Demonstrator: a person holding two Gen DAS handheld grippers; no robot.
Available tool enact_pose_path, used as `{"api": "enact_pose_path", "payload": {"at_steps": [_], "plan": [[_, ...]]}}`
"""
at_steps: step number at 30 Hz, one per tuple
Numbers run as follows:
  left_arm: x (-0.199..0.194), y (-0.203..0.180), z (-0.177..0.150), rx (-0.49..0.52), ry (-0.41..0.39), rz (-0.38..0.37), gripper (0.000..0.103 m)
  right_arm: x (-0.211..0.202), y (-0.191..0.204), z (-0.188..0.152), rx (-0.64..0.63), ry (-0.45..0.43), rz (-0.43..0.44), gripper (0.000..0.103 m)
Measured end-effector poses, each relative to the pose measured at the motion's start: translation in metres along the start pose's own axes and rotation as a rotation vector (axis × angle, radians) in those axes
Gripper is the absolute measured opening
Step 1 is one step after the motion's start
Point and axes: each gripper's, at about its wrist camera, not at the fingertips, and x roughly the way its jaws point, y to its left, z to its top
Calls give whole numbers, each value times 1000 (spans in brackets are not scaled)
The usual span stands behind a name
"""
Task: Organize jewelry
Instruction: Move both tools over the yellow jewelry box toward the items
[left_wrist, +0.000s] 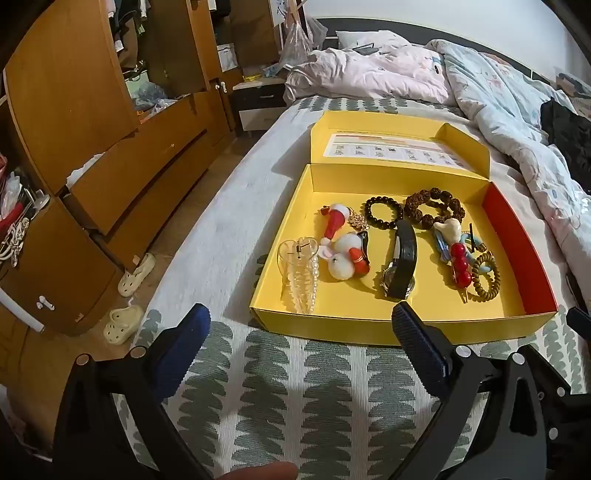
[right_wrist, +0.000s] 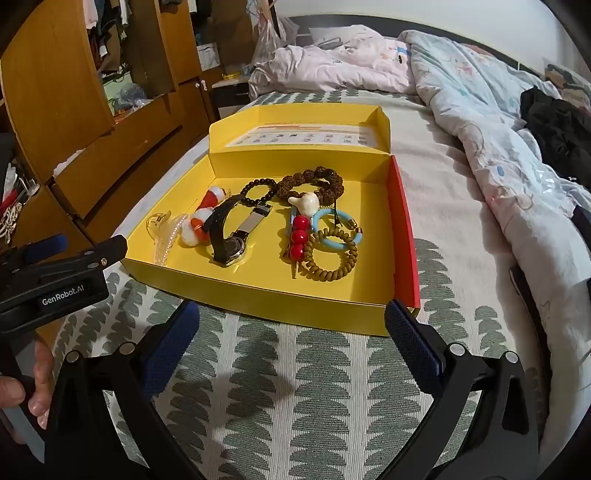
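Observation:
An open yellow box (left_wrist: 369, 321) (right_wrist: 280, 306) lies on the bed with jewelry inside. In it are a black bead bracelet (left_wrist: 383, 213) (right_wrist: 258, 190), a knobbly brown bracelet (left_wrist: 432, 206) (right_wrist: 314, 182), a black-strapped watch (left_wrist: 400, 266) (right_wrist: 229, 236), red bead pins (left_wrist: 460, 266) (right_wrist: 298, 236), an olive bead bracelet (left_wrist: 485, 277) (right_wrist: 330, 258), a light-blue ring (right_wrist: 338, 229), a clear heart clip (left_wrist: 297, 258) and plush clips (left_wrist: 343, 254). My left gripper (left_wrist: 301, 325) and right gripper (right_wrist: 291, 317) stand open just short of the box's near wall, nothing between the fingers.
The bed has a white cover with a green leaf pattern (left_wrist: 295, 387). Crumpled quilts (left_wrist: 498, 110) and dark clothing (left_wrist: 569, 136) lie at the far right. Wooden wardrobe and drawers (left_wrist: 110, 147) stand left, pale slippers (left_wrist: 129, 295) on the floor. A hand (right_wrist: 33, 384) holds the left gripper's body.

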Motion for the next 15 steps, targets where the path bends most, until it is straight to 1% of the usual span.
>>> {"api": "enact_pose_path", "payload": {"at_steps": [1, 9, 15], "plan": [[-1, 0, 0, -5, -11, -3, 97, 0, 0, 0, 1, -3, 2, 100], [3, 2, 1, -1, -2, -3, 97, -1, 0, 0, 1, -6, 0, 100], [-2, 4, 0, -5, -9, -4, 97, 0, 0, 1, 0, -6, 1, 100]]}}
